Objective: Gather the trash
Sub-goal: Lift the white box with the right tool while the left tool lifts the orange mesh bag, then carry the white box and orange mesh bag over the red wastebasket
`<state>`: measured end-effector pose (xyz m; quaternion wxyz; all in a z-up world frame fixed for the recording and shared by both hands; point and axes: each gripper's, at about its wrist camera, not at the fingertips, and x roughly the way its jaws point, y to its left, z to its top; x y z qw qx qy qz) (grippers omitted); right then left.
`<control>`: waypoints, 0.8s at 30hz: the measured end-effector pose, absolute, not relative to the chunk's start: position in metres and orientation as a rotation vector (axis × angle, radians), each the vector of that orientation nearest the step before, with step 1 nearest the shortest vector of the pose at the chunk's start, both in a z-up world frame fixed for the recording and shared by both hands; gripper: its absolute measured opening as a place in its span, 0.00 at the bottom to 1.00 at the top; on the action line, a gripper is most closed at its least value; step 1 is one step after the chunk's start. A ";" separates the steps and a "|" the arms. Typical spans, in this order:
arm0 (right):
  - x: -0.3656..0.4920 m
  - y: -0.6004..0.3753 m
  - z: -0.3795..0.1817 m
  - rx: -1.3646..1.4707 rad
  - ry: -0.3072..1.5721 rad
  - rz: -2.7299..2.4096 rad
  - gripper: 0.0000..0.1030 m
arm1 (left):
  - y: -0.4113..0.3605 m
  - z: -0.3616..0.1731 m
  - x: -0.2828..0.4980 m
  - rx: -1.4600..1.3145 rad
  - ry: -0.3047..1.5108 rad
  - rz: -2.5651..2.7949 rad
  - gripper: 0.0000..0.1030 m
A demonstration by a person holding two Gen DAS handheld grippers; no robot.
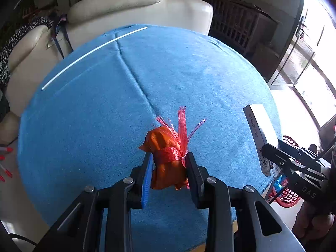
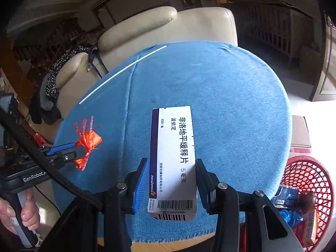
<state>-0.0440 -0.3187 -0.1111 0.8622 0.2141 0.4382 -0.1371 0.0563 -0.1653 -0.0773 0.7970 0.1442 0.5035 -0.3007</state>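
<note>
Two hand-held grippers [image 1: 169,163] [image 2: 171,176], one orange bundle [image 1: 168,159], one medicine box [image 2: 173,159], one white stick [image 1: 92,52], one red basket [image 2: 306,189]

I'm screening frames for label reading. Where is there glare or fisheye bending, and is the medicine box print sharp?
Left wrist view: the window is blown out white, and the white stick bows with the lens. Right wrist view: print on the medicine box is sharp and evenly lit; the floor at right glares; the blue cloth bulges round.
</note>
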 end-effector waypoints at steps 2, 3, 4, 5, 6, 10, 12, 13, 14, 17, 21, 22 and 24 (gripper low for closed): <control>-0.048 -0.321 -0.108 0.451 0.910 -0.291 0.45 | -0.170 -0.074 0.052 0.318 1.074 -0.655 0.32; -0.050 -0.322 -0.107 0.452 0.906 -0.294 0.45 | -0.172 -0.073 0.051 0.322 1.070 -0.660 0.32; -0.052 -0.323 -0.106 0.454 0.902 -0.297 0.45 | -0.173 -0.071 0.048 0.327 1.065 -0.666 0.32; -0.056 -0.324 -0.105 0.457 0.899 -0.298 0.45 | -0.175 -0.070 0.045 0.332 1.061 -0.672 0.32; -0.058 -0.325 -0.105 0.460 0.896 -0.299 0.45 | -0.177 -0.069 0.043 0.336 1.057 -0.678 0.32; -0.066 -0.328 -0.103 0.469 0.888 -0.308 0.45 | -0.182 -0.065 0.034 0.347 1.052 -0.701 0.32; -0.070 -0.330 -0.102 0.475 0.886 -0.312 0.45 | -0.185 -0.062 0.030 0.352 1.048 -0.712 0.32; -0.072 -0.331 -0.102 0.478 0.883 -0.316 0.45 | -0.187 -0.061 0.028 0.356 1.042 -0.717 0.32; -0.074 -0.333 -0.101 0.481 0.879 -0.320 0.45 | -0.188 -0.059 0.026 0.359 1.040 -0.719 0.32; -0.079 -0.337 -0.099 0.492 0.870 -0.327 0.45 | -0.193 -0.057 0.019 0.368 1.035 -0.733 0.32; -0.084 -0.342 -0.099 0.506 0.862 -0.334 0.45 | -0.200 -0.058 0.015 0.383 1.033 -0.746 0.32; -0.085 -0.343 -0.099 0.509 0.861 -0.337 0.45 | -0.202 -0.058 0.014 0.386 1.035 -0.750 0.32; -0.086 -0.346 -0.099 0.517 0.859 -0.339 0.45 | -0.205 -0.059 0.013 0.391 1.035 -0.754 0.32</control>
